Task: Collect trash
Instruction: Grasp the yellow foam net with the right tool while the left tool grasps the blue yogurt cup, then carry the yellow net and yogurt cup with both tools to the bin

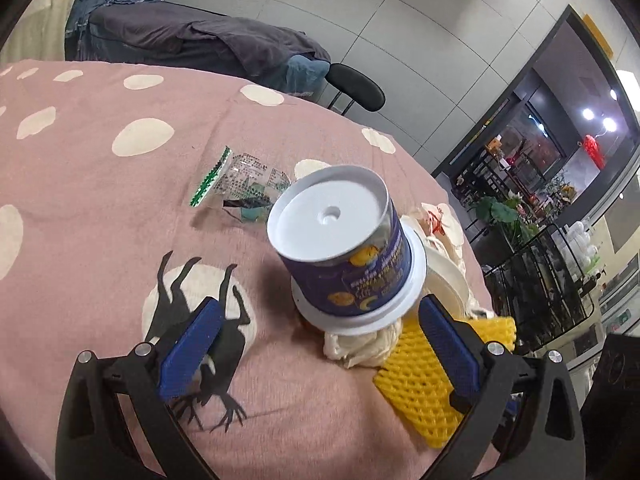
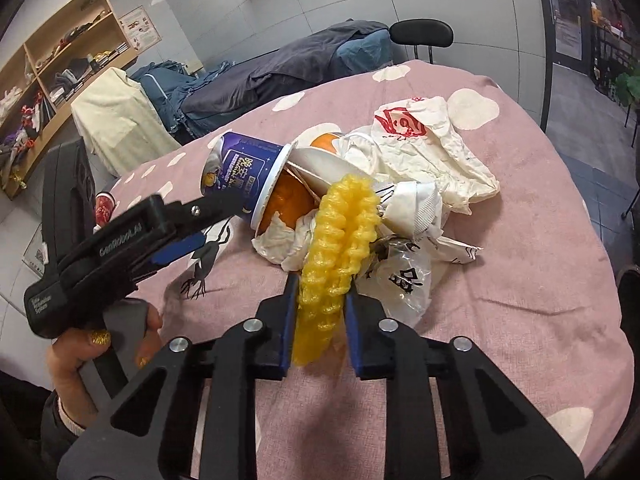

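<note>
The right gripper (image 2: 322,312) was clamped on a yellow foam net (image 2: 336,248), both blue pads pressing its lower part; the net stood up between the fingers and leaned toward the heap of rubbish beyond. No earlier view was supplied. The left gripper (image 1: 316,336) stood with its jaws wide apart, nothing between them, just short of a blue cup (image 1: 344,248) lying tipped over with its white base toward the camera. In the left wrist view the same net (image 1: 432,376) lay beside the right-hand finger, touching crumpled white paper (image 1: 360,344) under the cup.

Both grippers pointed downward at the pink spotted bedspread (image 2: 540,280). In the right wrist view a hand (image 2: 80,360) gripped the left tool's handle at lower left, its finger reaching to the cup's side.

Counted: one foam net, one blue cup, one clear wrapper with green edging (image 1: 240,188) lying apart behind the cup, one white bag with red print (image 2: 420,136), one clear bag with black print (image 2: 404,280), one orange item (image 2: 288,200) at the cup's mouth.
</note>
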Motion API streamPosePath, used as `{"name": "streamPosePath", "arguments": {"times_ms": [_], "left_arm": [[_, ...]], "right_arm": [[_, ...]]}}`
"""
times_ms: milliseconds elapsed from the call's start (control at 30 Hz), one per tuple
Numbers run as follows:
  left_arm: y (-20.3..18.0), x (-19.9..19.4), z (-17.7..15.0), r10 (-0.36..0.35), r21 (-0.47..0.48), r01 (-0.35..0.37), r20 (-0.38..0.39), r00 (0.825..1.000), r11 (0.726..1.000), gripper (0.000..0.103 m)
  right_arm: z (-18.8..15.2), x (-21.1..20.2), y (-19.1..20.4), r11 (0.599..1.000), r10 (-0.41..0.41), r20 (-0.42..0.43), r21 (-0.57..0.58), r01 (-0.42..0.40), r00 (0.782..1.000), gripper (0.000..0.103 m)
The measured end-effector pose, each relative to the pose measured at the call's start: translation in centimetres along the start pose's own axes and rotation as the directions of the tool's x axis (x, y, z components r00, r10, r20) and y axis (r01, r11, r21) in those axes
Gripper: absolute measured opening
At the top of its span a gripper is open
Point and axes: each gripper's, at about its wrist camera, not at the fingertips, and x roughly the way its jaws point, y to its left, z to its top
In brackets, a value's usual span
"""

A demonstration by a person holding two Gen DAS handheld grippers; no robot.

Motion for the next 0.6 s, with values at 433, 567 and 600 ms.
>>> {"name": "streamPosePath", "arguments": {"times_ms": [433, 567, 600], "left_arm": [[-0.6, 2.9, 2.1, -0.061, -0.091, 0.067, 0.059, 0.996, 0.994, 0.077], [-1.0, 2.1, 1.9, -0.049, -0.097, 0.058, 0.092, 0.995, 0.994, 0.072], [-1.0, 1.7, 1.8, -0.047, -0.098, 0.056, 0.098, 0.994, 0.994, 0.072]], "right_arm": [[-1.2, -2.5, 0.0, 0.999, 0.035, 0.038, -0.024, -0.034, 0.999, 0.018], [-1.8, -3.0, -0.4, 0.999, 0.037, 0.040, -0.015, -0.036, 0.999, 0.018], [-1.9, -3.2, -0.4, 0.999, 0.036, 0.043, -0.016, -0.035, 0.998, 0.018]]}}
